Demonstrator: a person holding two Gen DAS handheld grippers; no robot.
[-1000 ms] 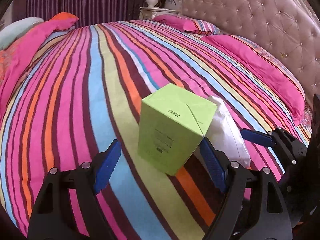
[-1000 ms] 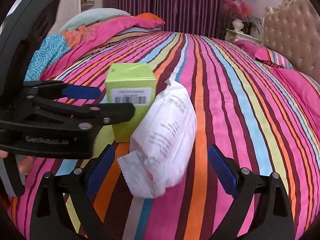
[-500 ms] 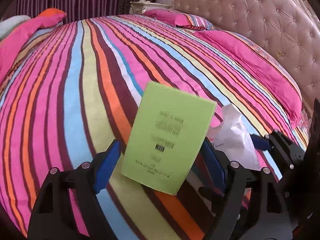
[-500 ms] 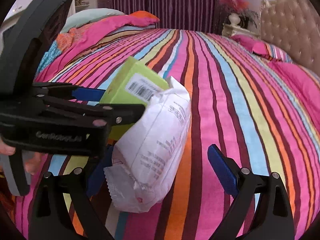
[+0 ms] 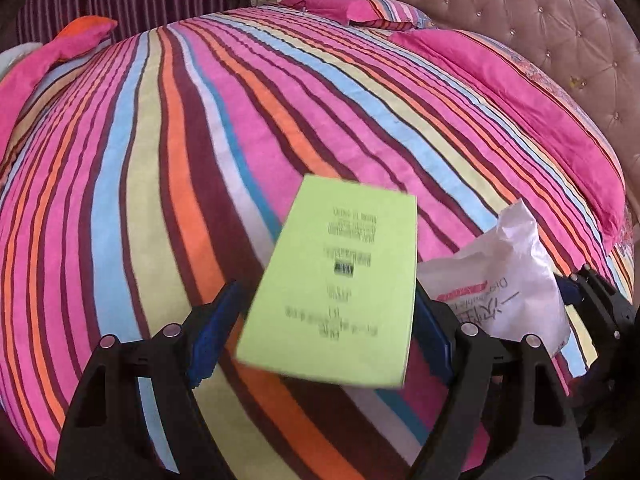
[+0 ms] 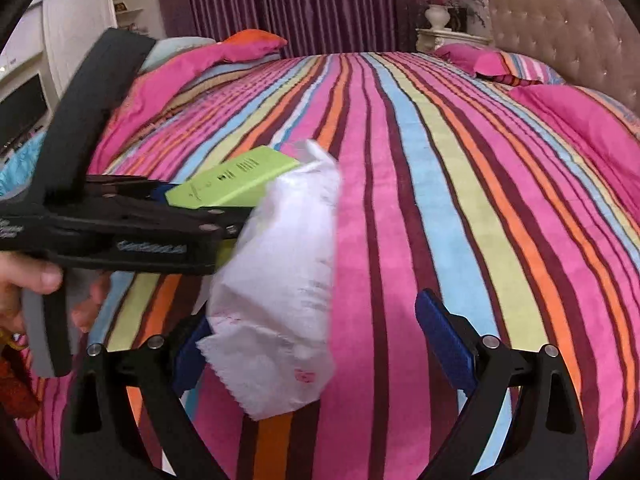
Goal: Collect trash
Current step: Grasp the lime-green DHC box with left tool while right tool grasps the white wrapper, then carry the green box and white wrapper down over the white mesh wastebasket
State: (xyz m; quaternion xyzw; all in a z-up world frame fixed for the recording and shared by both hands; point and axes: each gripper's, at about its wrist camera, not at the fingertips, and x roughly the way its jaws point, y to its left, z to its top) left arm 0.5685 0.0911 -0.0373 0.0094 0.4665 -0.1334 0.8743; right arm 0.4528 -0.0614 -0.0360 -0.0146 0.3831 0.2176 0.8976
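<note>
One bed [image 5: 160, 160] with a striped cover fills both views, with one tufted headboard [image 5: 540, 20] and two pink pillows [image 5: 348, 6] [image 5: 520, 92] behind. There are two claws, one white bag [image 6: 280, 280] and one green box [image 5: 340, 280].

The left claw [image 5: 320, 320] has the green box gripped between its blue pads, tilted and clear of the cover. The right claw [image 6: 312, 320] stands wide: the white bag lies between its jaws against the left-hand pad, with the other pad well apart from it.

The print on box and bag is blurred. Only part of the person's hand [image 6: 24, 280] shows at the frame edge. Whether the bag's underside touches the bed cannot be told.

A second ago the box stood upright on the cover with the bag leaning on it; now its broad face is tipped toward the left camera, and the bag sits closer to the right claw
</note>
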